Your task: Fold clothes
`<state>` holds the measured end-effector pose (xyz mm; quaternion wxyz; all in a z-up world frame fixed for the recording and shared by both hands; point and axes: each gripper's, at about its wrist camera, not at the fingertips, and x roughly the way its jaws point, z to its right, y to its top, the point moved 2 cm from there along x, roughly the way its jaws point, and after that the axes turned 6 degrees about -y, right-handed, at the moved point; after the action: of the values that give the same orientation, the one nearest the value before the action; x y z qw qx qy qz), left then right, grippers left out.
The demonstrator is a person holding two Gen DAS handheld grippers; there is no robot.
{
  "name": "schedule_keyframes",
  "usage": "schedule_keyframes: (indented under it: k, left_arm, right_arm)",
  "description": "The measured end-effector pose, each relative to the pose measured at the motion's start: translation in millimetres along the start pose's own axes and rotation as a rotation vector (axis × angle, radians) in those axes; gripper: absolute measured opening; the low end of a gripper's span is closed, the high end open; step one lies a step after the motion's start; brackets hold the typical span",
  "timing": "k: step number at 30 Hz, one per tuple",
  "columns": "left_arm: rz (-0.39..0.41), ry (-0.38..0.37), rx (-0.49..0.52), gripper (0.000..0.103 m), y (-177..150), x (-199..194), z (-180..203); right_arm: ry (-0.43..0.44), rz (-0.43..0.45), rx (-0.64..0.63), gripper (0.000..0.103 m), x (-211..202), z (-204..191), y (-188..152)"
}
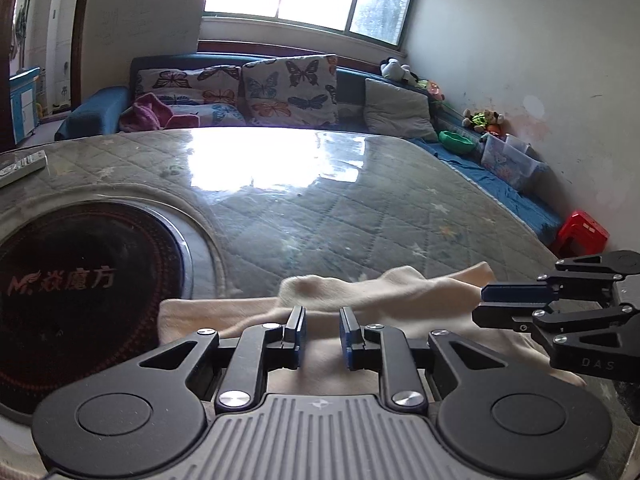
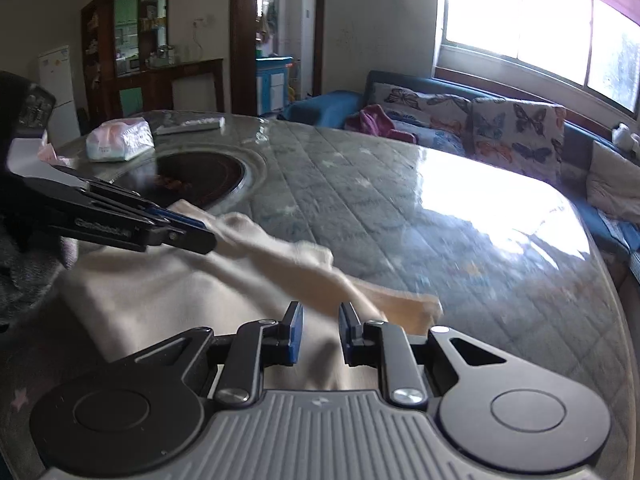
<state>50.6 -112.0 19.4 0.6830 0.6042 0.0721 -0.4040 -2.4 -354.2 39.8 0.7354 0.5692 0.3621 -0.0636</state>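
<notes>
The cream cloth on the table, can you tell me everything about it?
The cream cloth looks soft and fleecy. It lies rumpled on the quilted table cover, near the dark round hob. One long piece stretches out sideways. The left gripper and right gripper are over it with cloth between their fingers.

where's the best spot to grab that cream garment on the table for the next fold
Probably the loose far edge of the cream garment, where a raised ridge runs toward its free corner. That ridge stands up off the table, so fingers can close across it; come in low from the near side, as both grippers already point. The flat middle offers little to pinch.
</notes>
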Motion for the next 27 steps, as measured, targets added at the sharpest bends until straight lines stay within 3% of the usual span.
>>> schedule_keyframes:
  k: [7,11,16,21,27]
  left_arm:
    - [0.000,-0.008,-0.016,0.021,5,7,-9]
    - [0.040,-0.007,-0.015,0.021,2,-15,-16]
    - [0.053,0.060,0.032,0.021,-14,-41,-22]
    - [0.037,0.110,0.030,0.021,-24,-40,-30]
    - [0.050,0.165,-0.026,0.019,-19,-38,-46]
  right_arm:
    - [0.033,-0.025,-0.034,0.018,38,-16,24]
    - [0.029,-0.034,-0.041,0.018,49,-19,26]
    - [0.046,0.007,-0.049,0.019,31,-23,28]
    - [0.096,0.012,-0.070,0.020,28,-39,29]
    - [0.102,-0.017,-0.088,0.020,36,-49,24]
